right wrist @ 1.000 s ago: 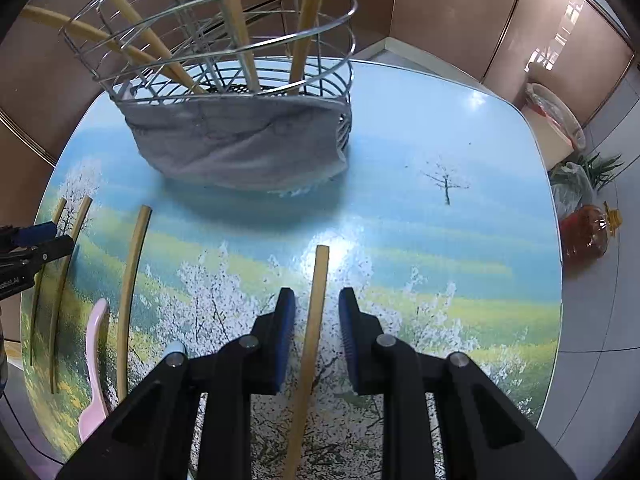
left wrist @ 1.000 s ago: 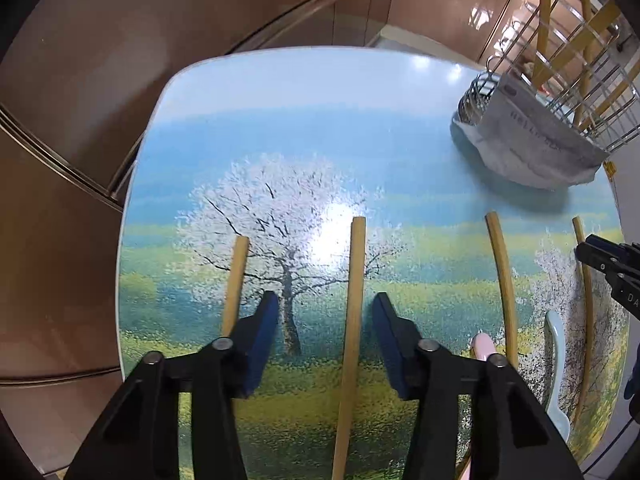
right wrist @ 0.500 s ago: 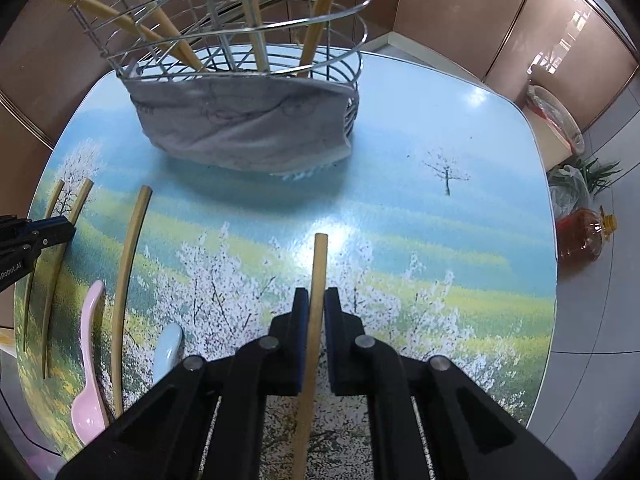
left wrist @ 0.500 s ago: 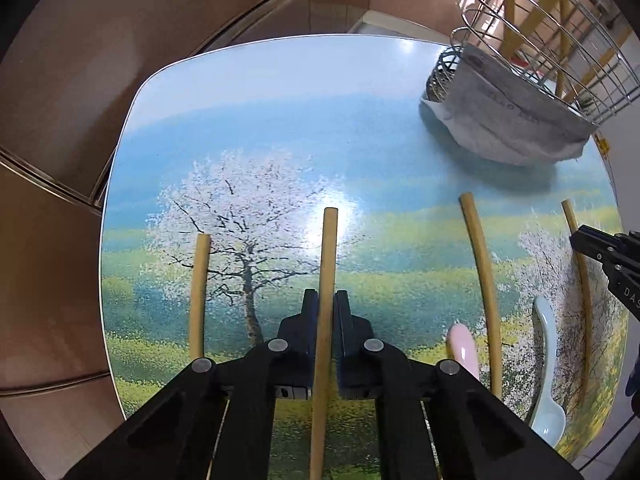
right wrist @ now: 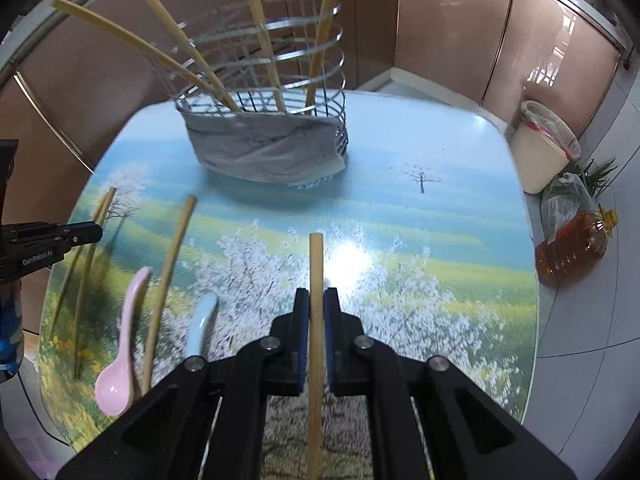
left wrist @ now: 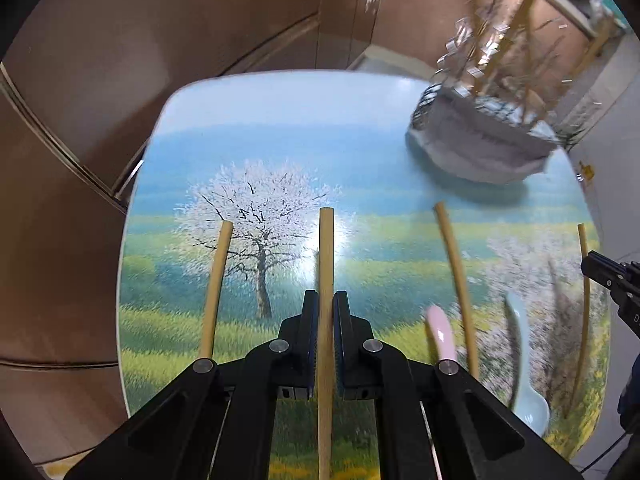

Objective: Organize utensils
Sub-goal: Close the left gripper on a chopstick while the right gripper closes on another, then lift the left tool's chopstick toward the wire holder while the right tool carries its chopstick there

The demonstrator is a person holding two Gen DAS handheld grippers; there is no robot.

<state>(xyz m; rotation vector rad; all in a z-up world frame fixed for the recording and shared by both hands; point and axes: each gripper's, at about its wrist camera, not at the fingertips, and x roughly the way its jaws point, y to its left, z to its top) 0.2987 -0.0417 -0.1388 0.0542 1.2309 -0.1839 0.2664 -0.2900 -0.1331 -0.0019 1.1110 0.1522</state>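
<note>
My left gripper (left wrist: 326,300) is shut on a bamboo chopstick (left wrist: 325,256), lifted a little off the table (left wrist: 280,128). My right gripper (right wrist: 316,298) is shut on another bamboo chopstick (right wrist: 316,264), also raised. A wire utensil basket (right wrist: 276,92) with a grey cloth (right wrist: 264,148) draped on its front stands at the table's far side and holds several chopsticks. Loose chopsticks (left wrist: 214,288) (right wrist: 170,260) lie on the table. A pink spoon (right wrist: 120,344) and a pale blue spoon (right wrist: 198,326) lie between the two grippers.
The table (right wrist: 460,152) bears a printed landscape of blossoming trees. Brown cabinet panels (left wrist: 200,40) surround it. On the floor to the right stand a cream waste bin (right wrist: 544,148), a bottle of oil (right wrist: 572,248) and a plastic bag (right wrist: 564,196).
Both grippers went from open around a chopstick to shut on it. Both then rose from the table with their chopsticks, and the basket now sits higher and further off in view.
</note>
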